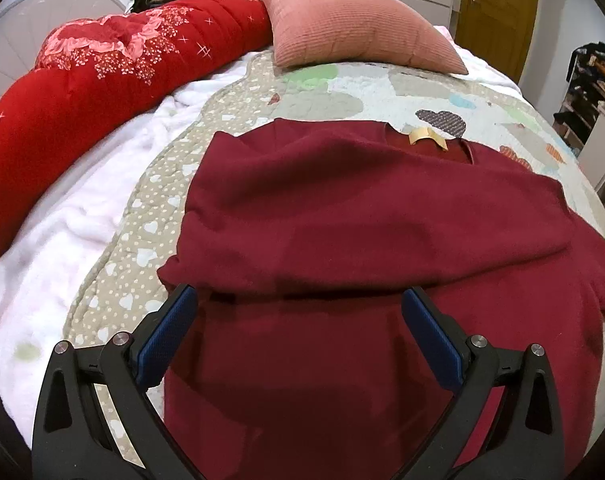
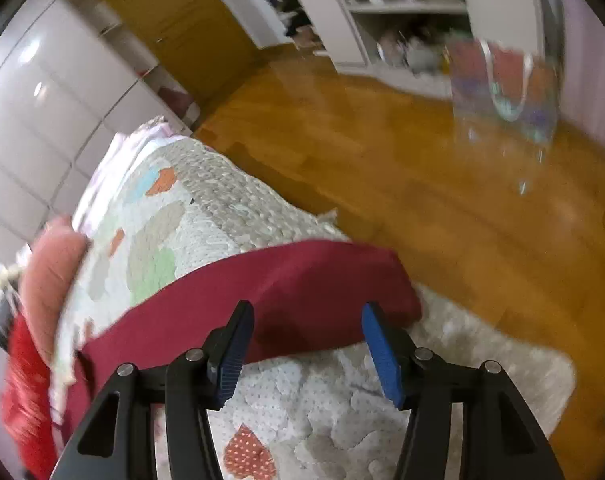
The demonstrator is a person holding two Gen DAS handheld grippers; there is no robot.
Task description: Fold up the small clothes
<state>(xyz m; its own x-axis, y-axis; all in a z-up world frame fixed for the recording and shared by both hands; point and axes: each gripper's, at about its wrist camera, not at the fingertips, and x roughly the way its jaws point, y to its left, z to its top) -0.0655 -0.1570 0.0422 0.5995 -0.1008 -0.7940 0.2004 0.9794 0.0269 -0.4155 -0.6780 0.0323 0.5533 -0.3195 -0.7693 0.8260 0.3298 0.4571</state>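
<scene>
Left wrist view: we note the left gripper (image 1: 298, 300) spread wide, empty, the maroon sweater (image 1: 362, 216) at 12 o'clock on the quilt (image 1: 150, 236). Right gripper (image 2: 308, 316) parted, sweater edge just beyond its fingertips.

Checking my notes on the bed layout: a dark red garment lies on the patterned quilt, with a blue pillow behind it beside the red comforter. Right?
Not quite: the pillow is pink, not blue, as the left wrist view shows. The rest holds: the dark red garment lies on the patterned quilt, with the red comforter beside the pillow.
</scene>
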